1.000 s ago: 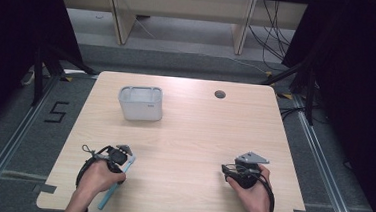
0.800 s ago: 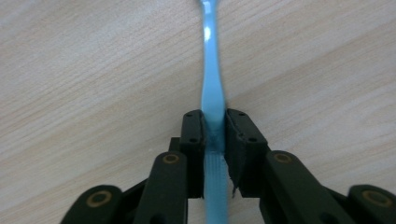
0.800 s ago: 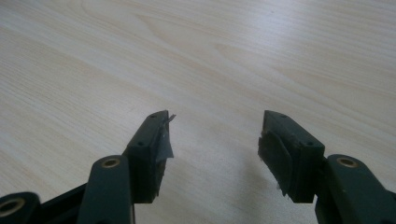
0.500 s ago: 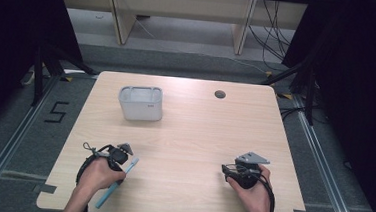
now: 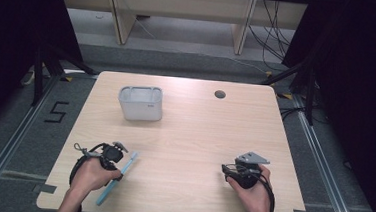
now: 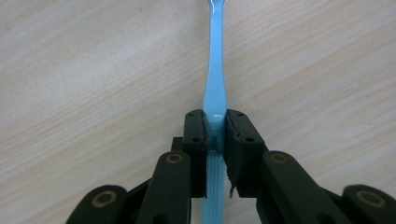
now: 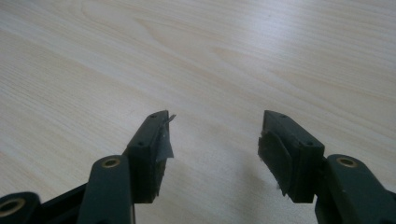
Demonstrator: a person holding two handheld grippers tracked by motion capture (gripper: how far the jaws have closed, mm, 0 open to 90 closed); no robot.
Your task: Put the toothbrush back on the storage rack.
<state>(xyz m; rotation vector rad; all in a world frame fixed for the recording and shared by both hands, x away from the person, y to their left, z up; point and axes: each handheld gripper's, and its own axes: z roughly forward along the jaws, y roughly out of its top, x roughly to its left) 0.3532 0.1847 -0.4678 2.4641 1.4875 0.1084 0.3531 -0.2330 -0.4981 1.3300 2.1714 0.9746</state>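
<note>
Toothbrush [image 6: 215,88] handle clamped between left gripper [image 6: 215,133] fingers; right gripper [image 7: 212,140] fingers spread, empty.

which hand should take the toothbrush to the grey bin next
Left. The left hand-held gripper is already shut on the toothbrush, and the bin sits on its side of the table. The right hand-held gripper is open, empty and farther off.

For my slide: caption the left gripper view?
Left gripper clamped on a blue toothbrush lying on the wooden table.

Bare table [image 5: 193,146] is lying open between both hands; a grey bin [image 5: 140,103] is standing far-left, a round hole [image 5: 220,94] sitting far-right.
</note>
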